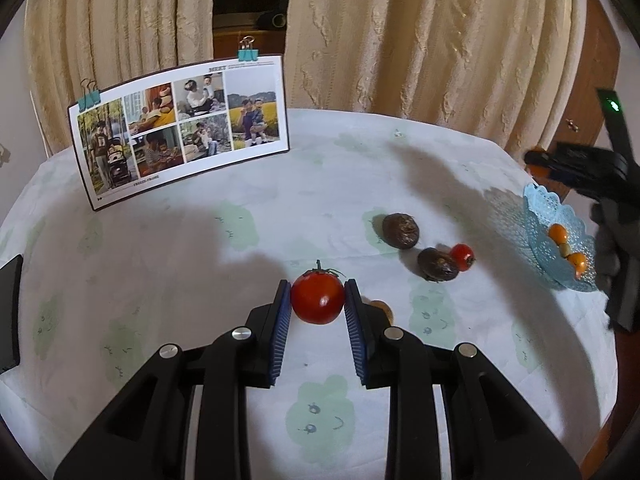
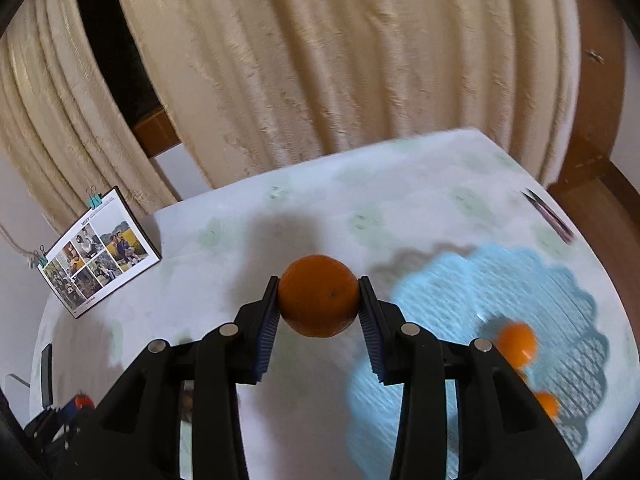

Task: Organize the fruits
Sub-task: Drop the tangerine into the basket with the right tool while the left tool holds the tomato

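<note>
Table under a pale printed cloth, cream curtain behind. Photo card propped upright at far left. Blue lattice basket at right, holding small oranges. Right gripper clamps an orange, held above the cloth just left of the basket. Left gripper clamps a red tomato. Two brown fruits and a cherry tomato lie between tomato and basket

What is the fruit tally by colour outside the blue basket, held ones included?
Red tomatoes: 2
Dark brown fruits: 2
Orange fruit: 1
Tan item, half hidden: 1
Total: 6
</note>
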Motion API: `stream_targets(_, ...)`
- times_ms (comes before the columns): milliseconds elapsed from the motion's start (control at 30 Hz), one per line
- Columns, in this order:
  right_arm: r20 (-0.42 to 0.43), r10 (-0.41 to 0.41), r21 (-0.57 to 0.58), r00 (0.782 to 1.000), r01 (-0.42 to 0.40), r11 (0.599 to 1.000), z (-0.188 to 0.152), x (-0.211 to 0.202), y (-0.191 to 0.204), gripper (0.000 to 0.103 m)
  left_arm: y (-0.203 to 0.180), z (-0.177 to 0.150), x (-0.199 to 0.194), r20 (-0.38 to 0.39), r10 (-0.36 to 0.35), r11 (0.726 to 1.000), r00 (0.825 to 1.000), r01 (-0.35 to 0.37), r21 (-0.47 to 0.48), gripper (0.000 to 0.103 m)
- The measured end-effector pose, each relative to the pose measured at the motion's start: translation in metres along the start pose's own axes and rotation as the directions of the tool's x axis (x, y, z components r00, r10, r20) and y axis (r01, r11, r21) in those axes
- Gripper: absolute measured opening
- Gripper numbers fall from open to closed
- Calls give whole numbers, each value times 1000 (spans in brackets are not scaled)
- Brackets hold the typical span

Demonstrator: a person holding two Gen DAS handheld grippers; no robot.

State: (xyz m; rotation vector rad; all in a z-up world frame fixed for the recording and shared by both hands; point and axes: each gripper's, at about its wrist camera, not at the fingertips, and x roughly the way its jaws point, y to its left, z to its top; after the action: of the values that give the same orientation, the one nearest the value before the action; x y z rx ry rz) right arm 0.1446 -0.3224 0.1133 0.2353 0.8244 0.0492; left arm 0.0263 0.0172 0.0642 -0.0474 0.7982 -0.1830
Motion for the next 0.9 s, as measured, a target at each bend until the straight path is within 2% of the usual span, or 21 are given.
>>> stream_targets(200, 3, -6, 76, 1000, 6, 997, -34, -26, -43, 39, -16, -3, 0, -4, -7, 999, 1000, 8, 32, 27)
stream_targets(400, 2, 5, 126, 1000, -5, 992, -56, -36, -67, 39, -37, -4, -5, 1, -25, 998, 1000, 25, 65, 27)
stream_targets(800, -20, 21, 167, 1000, -17, 986, -79, -23, -86, 40, -69, -4, -11, 5, -38, 994, 999, 37, 103, 27)
stream_targets(833, -18, 25, 166, 1000, -21, 986, -79, -24, -86, 40, -72, -3, -11, 5, -39, 993, 999, 38, 107, 27)
stream_targets(900, 0, 27, 170, 1000, -27, 985, -80, -28, -87, 48, -78, -3, -12, 6, -42, 992, 999, 41, 115, 27)
